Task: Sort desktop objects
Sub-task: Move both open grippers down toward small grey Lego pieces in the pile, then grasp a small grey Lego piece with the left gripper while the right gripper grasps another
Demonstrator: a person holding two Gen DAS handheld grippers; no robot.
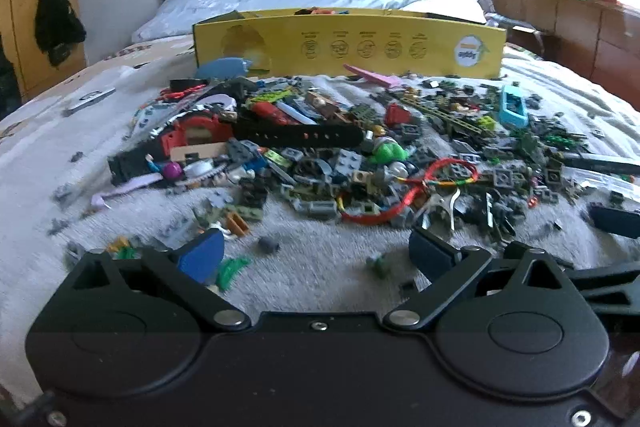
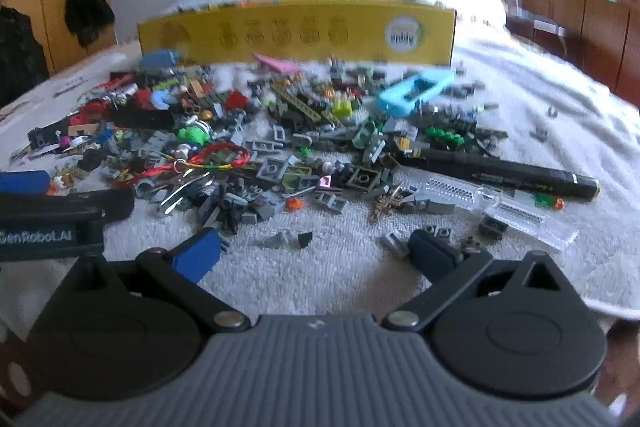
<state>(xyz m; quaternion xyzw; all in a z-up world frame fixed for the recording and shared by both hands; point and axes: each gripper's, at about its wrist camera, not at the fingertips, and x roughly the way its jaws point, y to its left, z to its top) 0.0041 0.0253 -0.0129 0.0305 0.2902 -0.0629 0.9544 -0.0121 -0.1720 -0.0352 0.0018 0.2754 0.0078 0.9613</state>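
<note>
A heap of small bricks and trinkets (image 1: 344, 163) lies on a white towel over the bed. In it are a black watch strap (image 1: 296, 135), a red cord bracelet (image 1: 420, 187), a light blue case (image 1: 514, 107) and a pink piece (image 1: 372, 75). My left gripper (image 1: 316, 255) hovers open at the heap's near edge, nothing between its blue pads. The right wrist view shows the same heap (image 2: 304, 147), a black marker (image 2: 500, 173) and the blue case (image 2: 416, 91). My right gripper (image 2: 316, 251) is open and holds nothing. The left gripper's body (image 2: 48, 219) sits at its left.
A yellow cardboard box (image 1: 348, 43) stands behind the heap with some items inside. A clear plastic bag (image 2: 500, 211) lies near the marker. Loose pieces, among them a green leaf (image 1: 232, 267), dot the towel (image 1: 320, 279). Pillow, headboard and wooden cabinets lie beyond.
</note>
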